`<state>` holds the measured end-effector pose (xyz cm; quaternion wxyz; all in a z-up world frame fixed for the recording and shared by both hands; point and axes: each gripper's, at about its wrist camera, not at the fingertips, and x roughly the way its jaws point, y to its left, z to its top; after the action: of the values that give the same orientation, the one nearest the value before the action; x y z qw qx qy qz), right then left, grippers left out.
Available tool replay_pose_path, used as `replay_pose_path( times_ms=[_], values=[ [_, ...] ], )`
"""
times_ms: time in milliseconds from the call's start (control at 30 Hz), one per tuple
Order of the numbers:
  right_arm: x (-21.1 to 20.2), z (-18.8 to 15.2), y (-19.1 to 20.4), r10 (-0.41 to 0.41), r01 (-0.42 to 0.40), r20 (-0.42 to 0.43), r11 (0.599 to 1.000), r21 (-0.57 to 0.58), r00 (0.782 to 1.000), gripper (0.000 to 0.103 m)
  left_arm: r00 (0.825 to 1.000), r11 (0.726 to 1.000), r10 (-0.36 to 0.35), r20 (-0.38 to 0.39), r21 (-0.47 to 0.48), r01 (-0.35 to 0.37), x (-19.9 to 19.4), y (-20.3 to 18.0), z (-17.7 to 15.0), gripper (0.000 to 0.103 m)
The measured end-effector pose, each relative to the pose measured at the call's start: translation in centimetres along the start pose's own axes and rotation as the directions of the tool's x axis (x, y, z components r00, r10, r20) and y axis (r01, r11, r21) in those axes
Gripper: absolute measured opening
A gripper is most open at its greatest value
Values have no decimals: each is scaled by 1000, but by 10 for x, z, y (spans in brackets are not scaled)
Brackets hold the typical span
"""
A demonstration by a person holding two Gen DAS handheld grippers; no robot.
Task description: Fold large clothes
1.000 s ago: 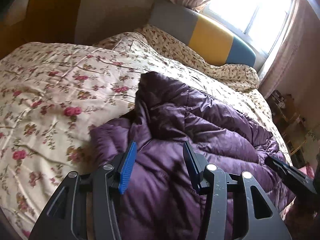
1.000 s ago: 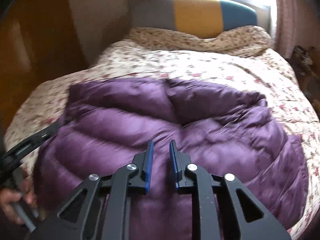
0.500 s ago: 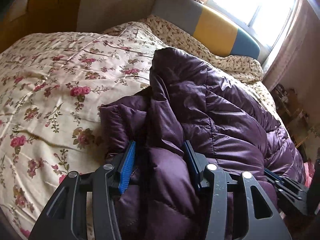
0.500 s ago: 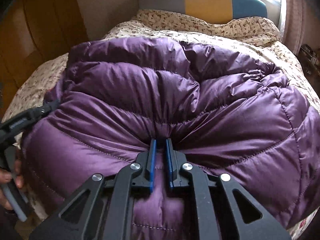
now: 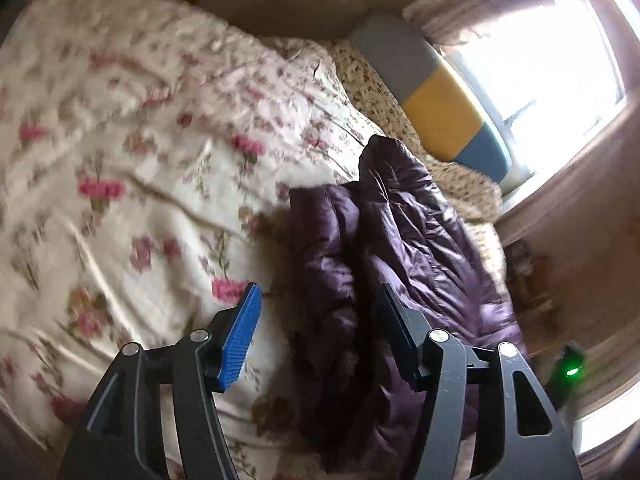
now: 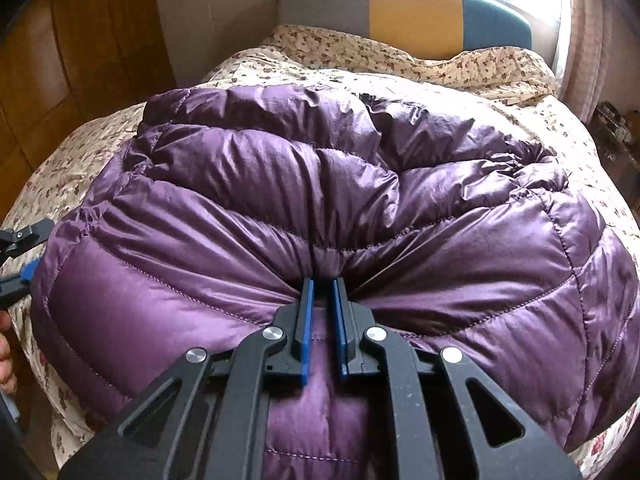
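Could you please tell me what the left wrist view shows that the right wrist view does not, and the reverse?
Only the left wrist view shows the left gripper from behind, jaws open and just widened, with no cloth pinched; also a green indicator light and the bright window.

Only the right wrist view shows the right gripper shut on a fold of the puffy purple quilted down jacket, plus a wooden wardrobe and fingertips at the edge.

Both show the jacket on the floral bedspread and the grey, yellow and blue headboard.
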<state>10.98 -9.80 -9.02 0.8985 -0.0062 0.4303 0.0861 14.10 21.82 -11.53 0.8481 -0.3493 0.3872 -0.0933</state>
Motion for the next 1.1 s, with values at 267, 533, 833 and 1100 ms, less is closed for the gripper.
replay_pose_path(
  times_ms=[267,533,833,1100],
  values=[
    [-24,4,-11,27,-28,12,999,41,1000,19,980,978,-174,-93,-129,162,27,-1,1,60],
    [-43,1,-18,8,-9,26,999,42,1000,19,963,968,-240,-122,-110,227,34,-4,-1,51],
    [-21,-2,-9,-20,19,-26,1000,-22,999,15,931,936,-347,-109,-95,338,22,-1,-2,28],
    [1,-11,-7,-49,46,-57,997,-56,997,15,912,918,-396,-103,-54,393,13,-19,-3,18]
  ],
)
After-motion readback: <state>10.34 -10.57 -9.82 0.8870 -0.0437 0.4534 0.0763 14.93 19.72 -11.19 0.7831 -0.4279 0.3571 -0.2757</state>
